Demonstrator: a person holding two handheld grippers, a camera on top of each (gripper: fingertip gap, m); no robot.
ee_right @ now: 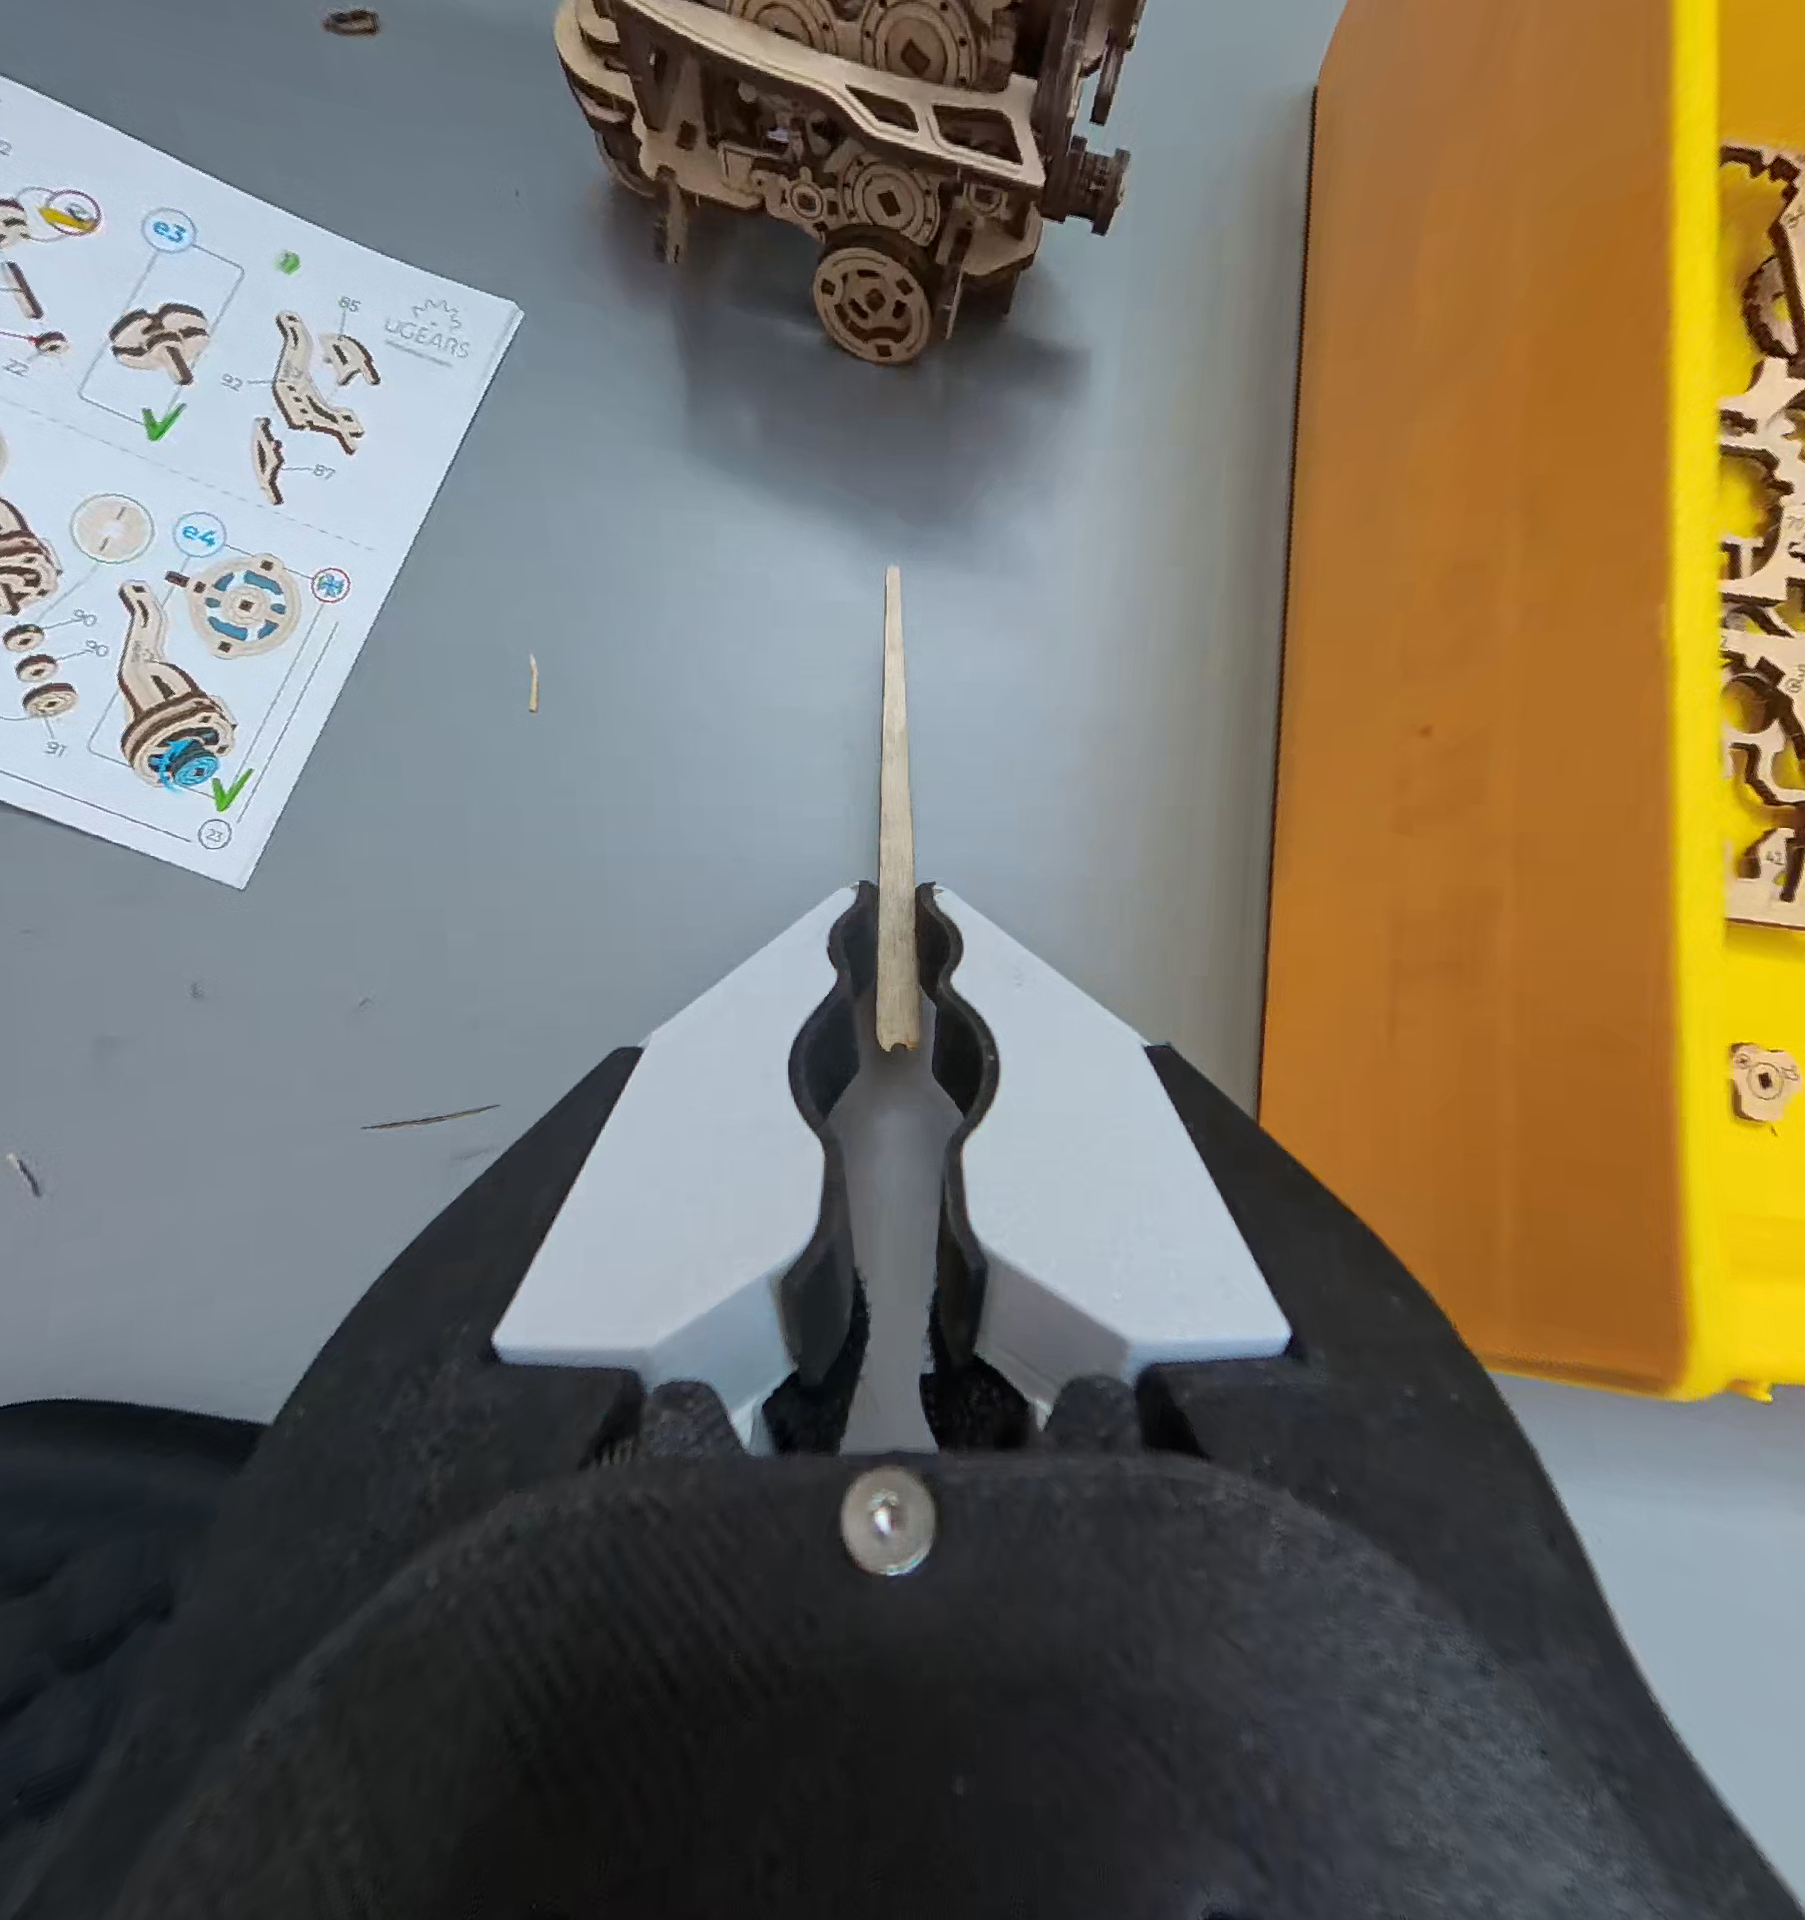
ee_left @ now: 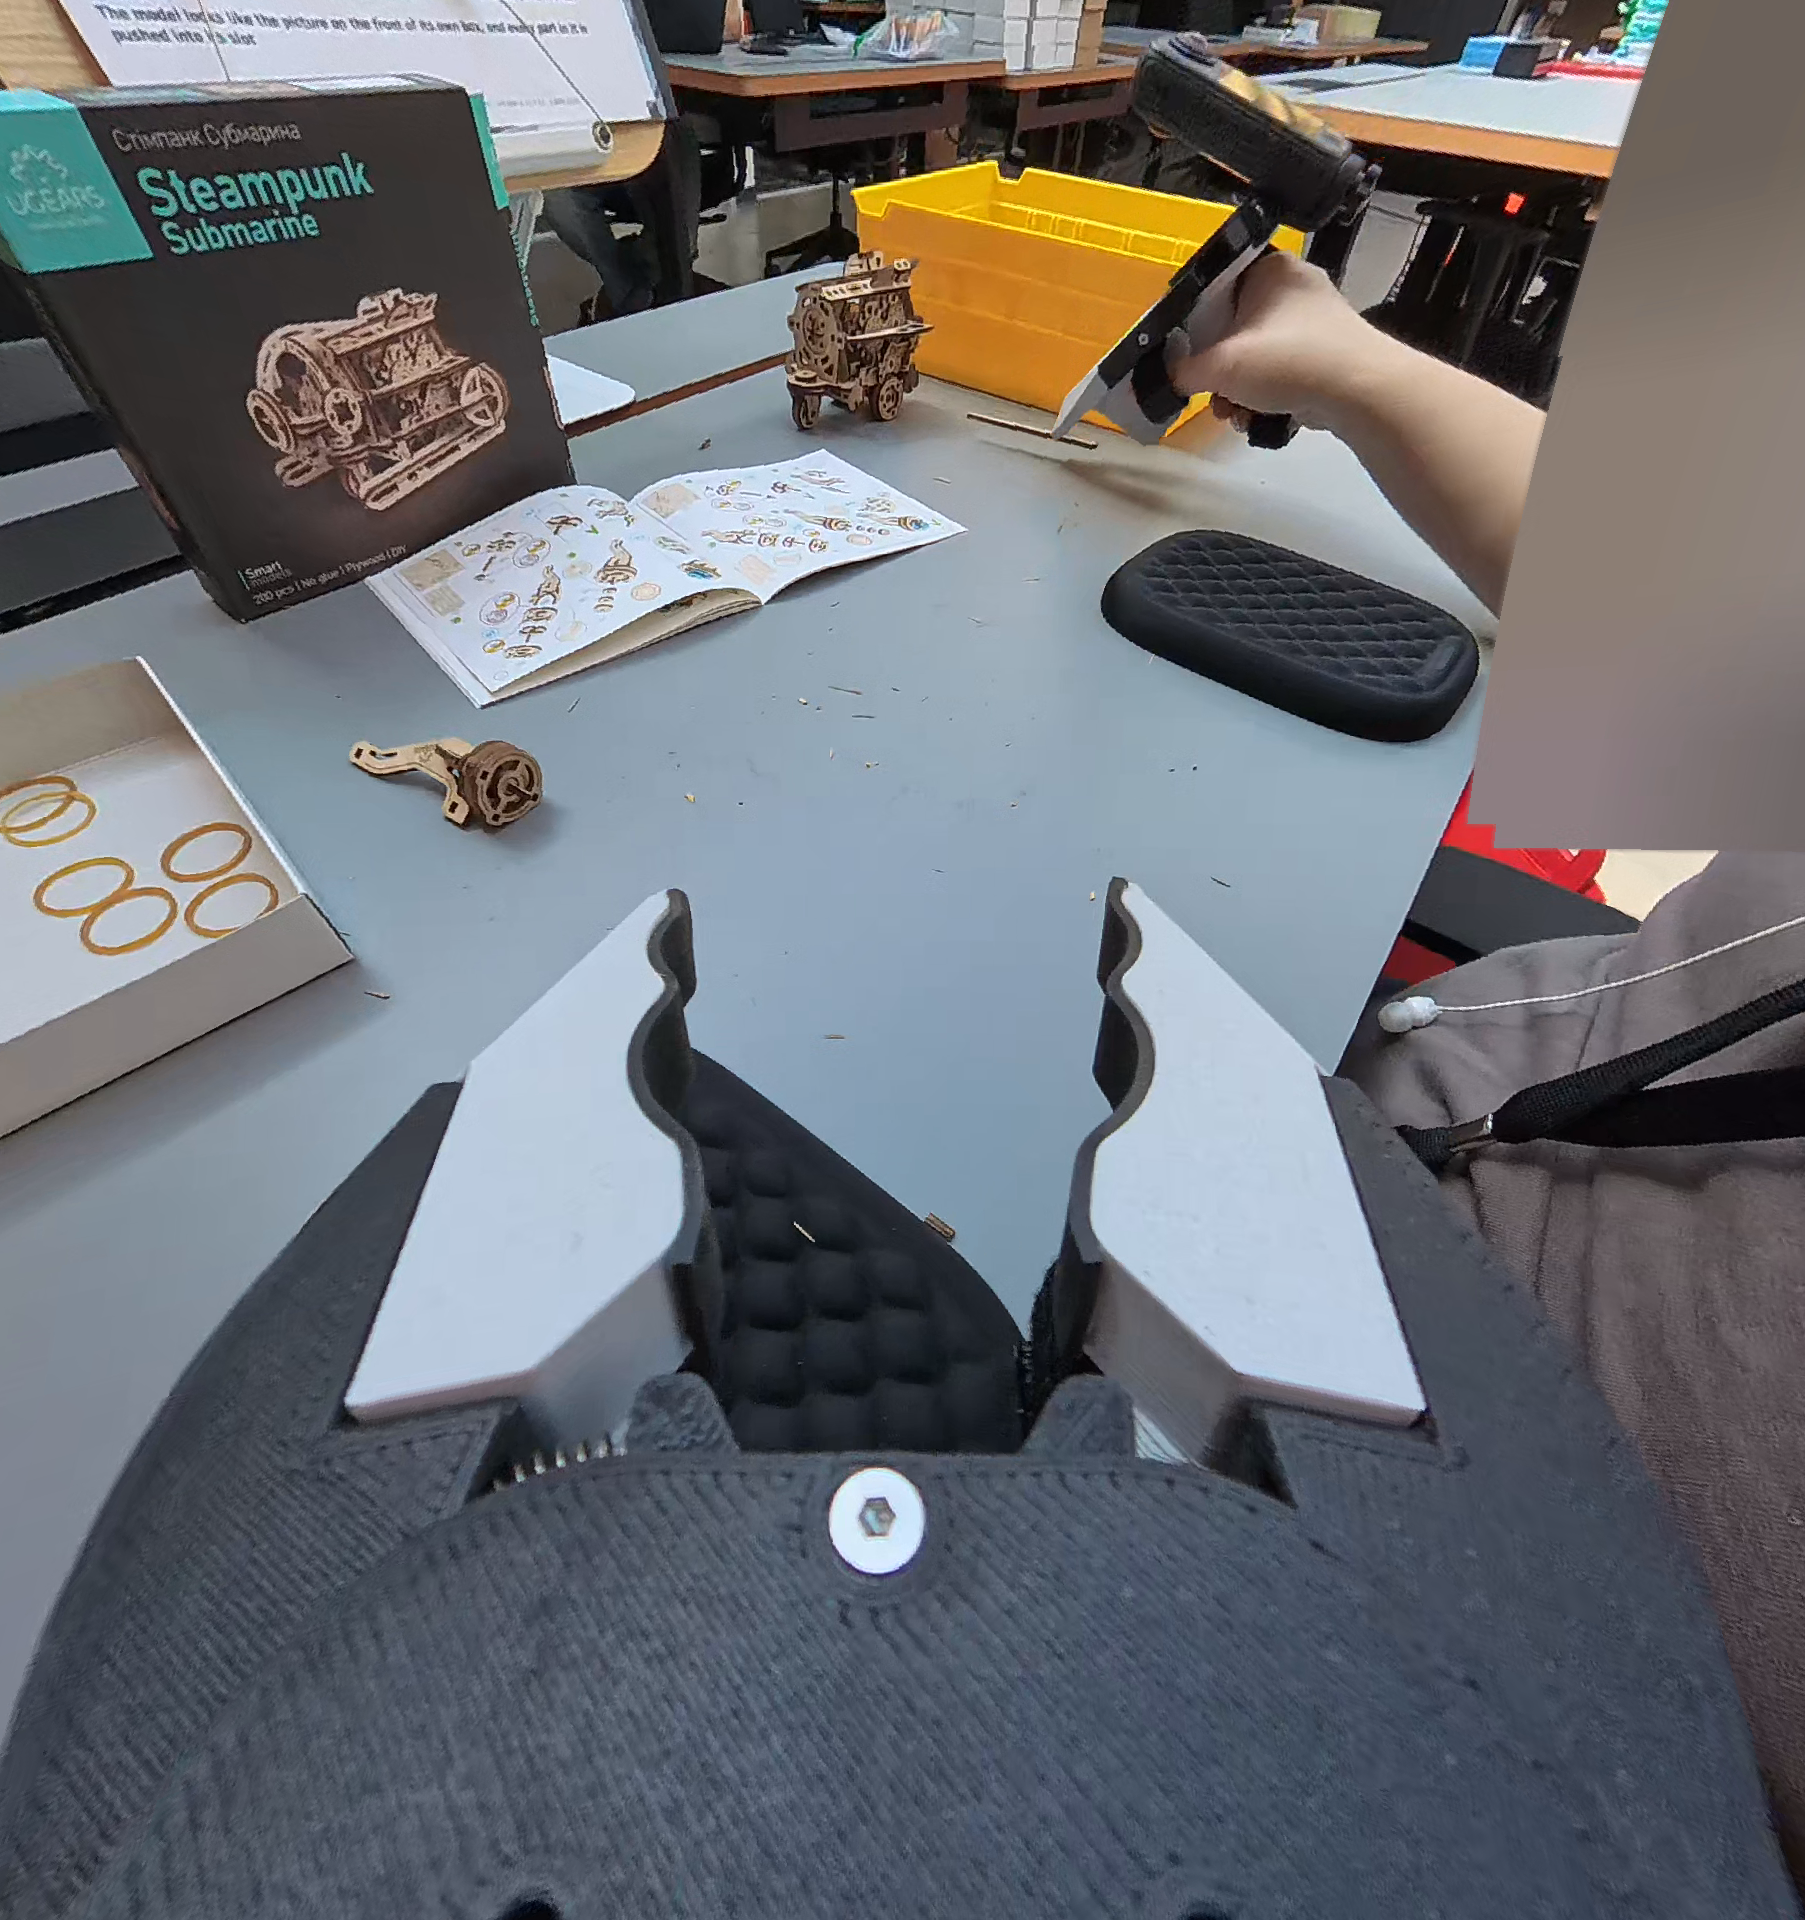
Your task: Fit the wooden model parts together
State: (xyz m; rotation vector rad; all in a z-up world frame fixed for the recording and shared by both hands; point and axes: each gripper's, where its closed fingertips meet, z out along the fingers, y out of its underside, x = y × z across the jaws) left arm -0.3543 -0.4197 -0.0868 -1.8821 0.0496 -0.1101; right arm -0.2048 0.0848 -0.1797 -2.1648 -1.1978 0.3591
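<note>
My right gripper [ee_right: 893, 891] is shut on a thin wooden stick [ee_right: 894, 769] that points forward over the grey table, toward the part-built wooden model [ee_right: 856, 156]. In the left wrist view the right gripper [ee_left: 1069, 421] is low by the yellow bin, with the stick [ee_left: 1028, 428] near the table. The wooden model [ee_left: 854, 338] stands beyond the booklet. A small wooden sub-assembly with a wheel and arm [ee_left: 462, 777] lies ahead and left of my left gripper [ee_left: 896, 899], which is open and empty above the table.
A yellow bin [ee_left: 1033, 260] [ee_right: 1480, 727] holds punched wooden sheets [ee_right: 1791, 540]. An open instruction booklet [ee_left: 659, 561] [ee_right: 181, 447], the kit box [ee_left: 254, 332], a white tray [ee_left: 285, 940] of rubber bands [ee_left: 129, 862] and a black pad [ee_left: 1293, 634] lie on the table. Some 55 cm of space lies between my two pairs of fingers.
</note>
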